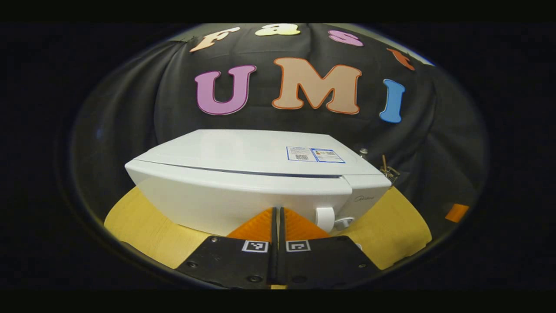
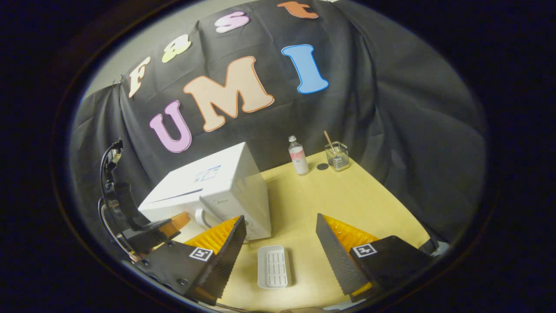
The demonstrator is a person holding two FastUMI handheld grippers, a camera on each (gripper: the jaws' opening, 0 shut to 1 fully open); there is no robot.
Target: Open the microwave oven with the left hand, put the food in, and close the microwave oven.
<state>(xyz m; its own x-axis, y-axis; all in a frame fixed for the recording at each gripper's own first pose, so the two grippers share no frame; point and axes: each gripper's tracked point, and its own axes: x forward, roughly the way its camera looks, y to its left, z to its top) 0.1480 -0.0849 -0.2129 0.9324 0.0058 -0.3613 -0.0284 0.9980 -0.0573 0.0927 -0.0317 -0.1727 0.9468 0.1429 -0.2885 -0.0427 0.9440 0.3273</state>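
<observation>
Left gripper view
Table: yellow top [image 1: 139,226] bears the closed microwave [image 1: 243,182].
Left gripper [image 1: 278,217]: fingers pressed together on nothing, just before the door.

Right gripper view
Table [image 2: 347,195]: white food tray [image 2: 273,266] lies near the microwave [image 2: 226,191].
Right gripper [image 2: 278,243]: spread wide above the tray.
Left gripper [image 2: 167,228]: at the microwave's front.

Right gripper view: microwave [image 2: 217,191] sits on the table [image 2: 347,204] at 9 o'clock of centre, its back to the cloth wall. Tray [image 2: 273,266] lies on the table at 6 o'clock, just in front of the microwave's near corner — between the 2 right gripper fingers. Bottle [image 2: 298,155], small disc [image 2: 322,166] and jar with a stick [image 2: 337,155] line up at 12–1 o'clock by the table's far edge, well apart from the microwave. Left gripper [image 2: 173,224] is at 8 o'clock, at the microwave's front.
</observation>
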